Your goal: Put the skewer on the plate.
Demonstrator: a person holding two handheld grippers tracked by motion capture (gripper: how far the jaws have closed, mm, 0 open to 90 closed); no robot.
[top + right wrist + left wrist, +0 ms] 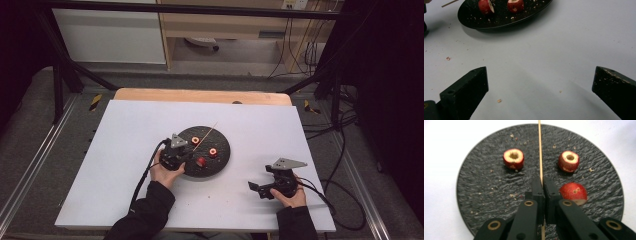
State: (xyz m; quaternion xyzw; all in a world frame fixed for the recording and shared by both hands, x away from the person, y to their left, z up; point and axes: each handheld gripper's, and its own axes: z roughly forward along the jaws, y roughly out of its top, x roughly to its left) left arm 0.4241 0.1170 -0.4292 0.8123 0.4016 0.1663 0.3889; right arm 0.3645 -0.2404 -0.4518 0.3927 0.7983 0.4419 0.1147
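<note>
The left gripper (541, 182) grips a wooden skewer (539, 150) over the black plate (474, 195), apparently lining up to spear a cored fruit (568, 161); the right gripper (540, 82) rests open beside the plate.

The person's left hand (164, 172) is holding the left gripper (186, 156), which is pointing forward and a little to the right. Its two black jaws are standing closed together, with almost no gap between them. The right hand (291, 197) is gripping the right gripper (255, 189) near the table's front edge; this one is pointing to the left, and its jaws are standing wide apart. Both forearms are wearing dark sleeves.
</note>
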